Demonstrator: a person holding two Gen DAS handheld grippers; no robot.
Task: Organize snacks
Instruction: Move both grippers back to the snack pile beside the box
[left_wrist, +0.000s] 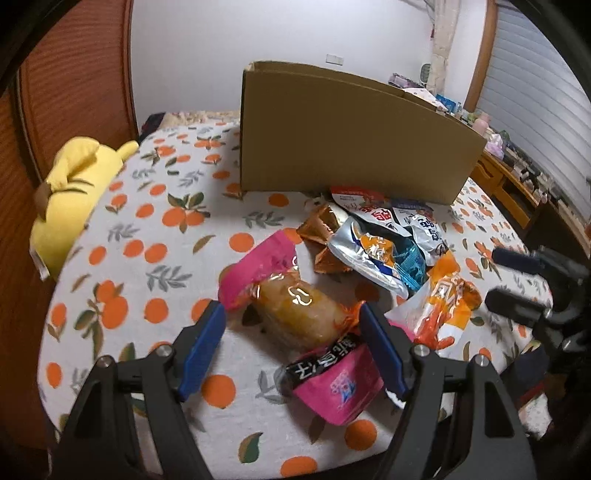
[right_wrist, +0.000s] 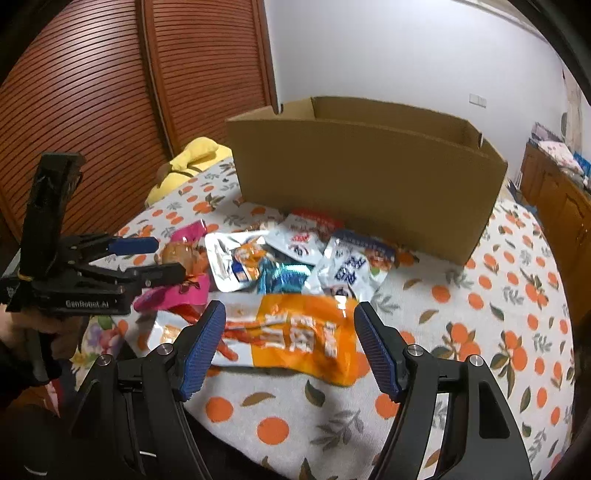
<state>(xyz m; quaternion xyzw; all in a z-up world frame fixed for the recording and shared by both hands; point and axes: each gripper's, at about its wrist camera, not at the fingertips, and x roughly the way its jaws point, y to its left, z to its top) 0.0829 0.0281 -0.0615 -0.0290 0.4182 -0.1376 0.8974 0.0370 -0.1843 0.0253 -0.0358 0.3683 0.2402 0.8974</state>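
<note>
A pink-ended pastry packet (left_wrist: 295, 310) with a clear middle lies on the orange-print bed cover (left_wrist: 147, 258). My left gripper (left_wrist: 291, 308) is open and straddles it, one blue pad on each side and neither pressing. An orange-and-white snack packet (right_wrist: 295, 339) lies flat between the fingers of my open right gripper (right_wrist: 290, 321). Behind both, several silver, blue and gold snack packets (left_wrist: 373, 254) form a pile (right_wrist: 258, 258). In the right wrist view the left gripper (right_wrist: 170, 258) shows over the pastry packet (right_wrist: 177, 254). In the left wrist view the right gripper (left_wrist: 493, 277) shows beside the orange packet (left_wrist: 443, 306).
An open cardboard box (left_wrist: 351, 140) stands just behind the pile (right_wrist: 362, 173). A yellow plush toy (left_wrist: 70, 192) lies at the bed's left edge by brown slatted doors (right_wrist: 92, 110). A cluttered wooden desk (left_wrist: 517, 184) runs along the right.
</note>
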